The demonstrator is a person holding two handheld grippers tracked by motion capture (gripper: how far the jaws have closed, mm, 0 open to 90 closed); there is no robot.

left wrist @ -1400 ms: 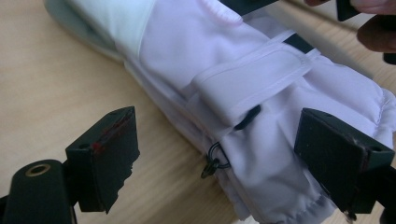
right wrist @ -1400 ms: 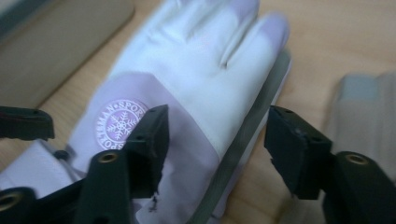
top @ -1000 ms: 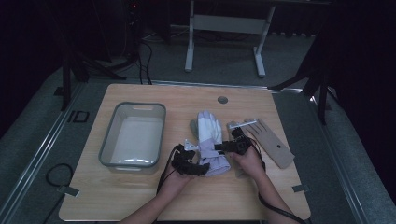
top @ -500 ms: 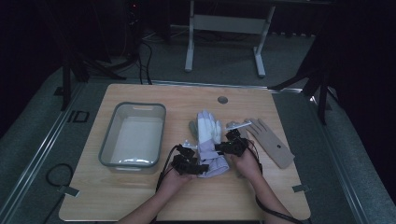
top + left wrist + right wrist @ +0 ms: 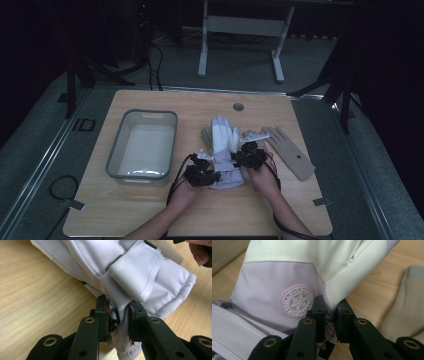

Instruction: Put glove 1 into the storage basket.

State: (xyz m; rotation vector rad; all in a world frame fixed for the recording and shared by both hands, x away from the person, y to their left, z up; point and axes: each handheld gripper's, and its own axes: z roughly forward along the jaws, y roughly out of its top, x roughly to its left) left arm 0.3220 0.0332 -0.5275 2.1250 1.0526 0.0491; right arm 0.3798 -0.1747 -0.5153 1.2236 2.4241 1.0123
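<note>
Both fingers [image 5: 102,315] pinch white glove [image 5: 222,137] — tightly.

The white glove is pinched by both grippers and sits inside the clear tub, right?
Not quite. Both the left gripper and right gripper pinch the white glove, but the high view shows it on the table, beside the clear tub.

Dim room, grey floor [image 5: 45,150], perhaps a metal stand [image 5: 240,30] behind.
</note>
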